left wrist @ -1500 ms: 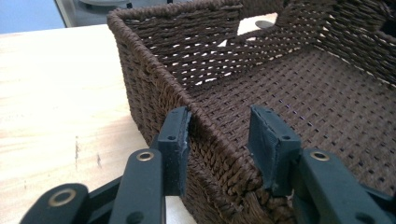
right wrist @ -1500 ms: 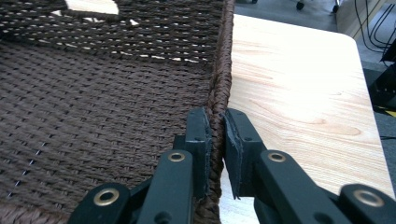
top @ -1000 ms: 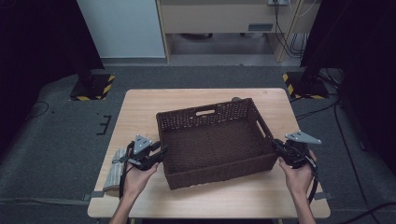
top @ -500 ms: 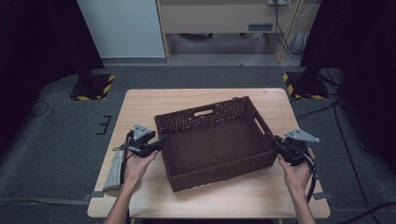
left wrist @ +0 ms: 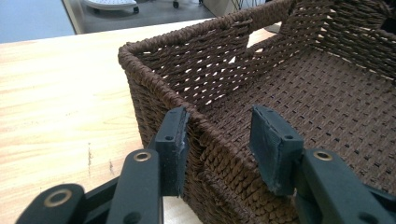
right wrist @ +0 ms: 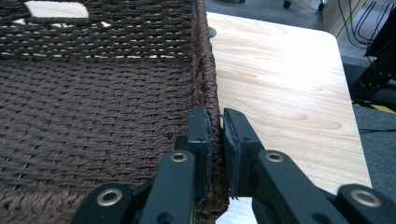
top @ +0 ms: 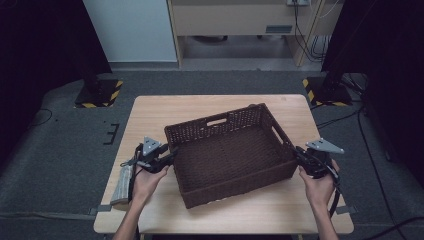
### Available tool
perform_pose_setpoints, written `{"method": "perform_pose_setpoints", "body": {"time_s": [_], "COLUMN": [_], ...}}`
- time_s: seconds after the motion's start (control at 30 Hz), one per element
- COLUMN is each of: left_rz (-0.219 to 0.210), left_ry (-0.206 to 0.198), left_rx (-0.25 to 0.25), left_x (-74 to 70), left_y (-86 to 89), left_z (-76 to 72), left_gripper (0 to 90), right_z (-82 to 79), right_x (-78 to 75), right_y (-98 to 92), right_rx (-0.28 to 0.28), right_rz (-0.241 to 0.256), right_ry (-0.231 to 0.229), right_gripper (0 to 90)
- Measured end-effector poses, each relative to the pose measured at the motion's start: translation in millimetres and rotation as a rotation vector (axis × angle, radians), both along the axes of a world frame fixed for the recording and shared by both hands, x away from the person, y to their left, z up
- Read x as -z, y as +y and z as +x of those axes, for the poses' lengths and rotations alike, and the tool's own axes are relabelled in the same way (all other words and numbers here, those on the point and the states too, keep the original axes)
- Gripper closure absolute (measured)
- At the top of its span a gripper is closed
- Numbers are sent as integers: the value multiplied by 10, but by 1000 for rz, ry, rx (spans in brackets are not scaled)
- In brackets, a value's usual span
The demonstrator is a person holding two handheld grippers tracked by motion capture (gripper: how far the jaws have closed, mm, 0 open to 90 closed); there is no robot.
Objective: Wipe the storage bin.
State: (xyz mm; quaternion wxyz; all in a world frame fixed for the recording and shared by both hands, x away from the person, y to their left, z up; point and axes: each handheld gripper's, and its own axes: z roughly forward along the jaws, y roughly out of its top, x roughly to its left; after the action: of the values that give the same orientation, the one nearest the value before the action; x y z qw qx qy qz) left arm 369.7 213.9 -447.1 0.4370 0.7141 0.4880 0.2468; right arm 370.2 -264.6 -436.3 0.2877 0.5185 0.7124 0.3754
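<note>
A dark brown woven basket sits empty and askew on the wooden table. My left gripper is at its left short wall. In the left gripper view that gripper is open, its jaws straddling the basket rim, one pad against the outside and the other inside, clear of the weave. My right gripper is at the right short wall. In the right gripper view that gripper is shut on the rim of the basket, one jaw on each side.
A grey striped object lies at the table's left edge beside my left wrist. Bare wood runs behind and in front of the basket. Black stand bases with yellow-black stripes stand on the floor beyond the table.
The basket has turned slightly, its left end swinging a little toward me. My left hand has moved a little forward along the left wall. The right gripper has stayed on the right rim.
</note>
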Motion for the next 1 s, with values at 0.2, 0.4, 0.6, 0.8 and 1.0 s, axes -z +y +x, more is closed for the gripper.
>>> {"method": "perform_pose_setpoints", "body": {"time_s": [0.2, 0.4, 0.6, 0.8, 1.0], "left_rz": [-1, 18, 34, 24, 17], "left_ry": [-12, -5, -7, -12, -12], "left_rx": [-21, 4, 7, -1, 1], "left_x": [0, -34, -36, -26, -29], "left_y": [-26, -9, -17, -55, -101], "left_z": [-163, -190, -199, -281, -375], "left_gripper": [547, 523, 538, 536, 527], "right_z": [79, 155, 52, -73, -150], "right_x": [26, 21, -35, -141, -130], "right_y": [21, 40, 32, 59, 150], "right_rx": [11, 6, -5, -7, -37], "right_rz": [-21, -27, 9, 45, 32], "right_ry": [-19, -22, -53, -70, -42], "right_gripper": [815, 768, 656, 601, 567]}}
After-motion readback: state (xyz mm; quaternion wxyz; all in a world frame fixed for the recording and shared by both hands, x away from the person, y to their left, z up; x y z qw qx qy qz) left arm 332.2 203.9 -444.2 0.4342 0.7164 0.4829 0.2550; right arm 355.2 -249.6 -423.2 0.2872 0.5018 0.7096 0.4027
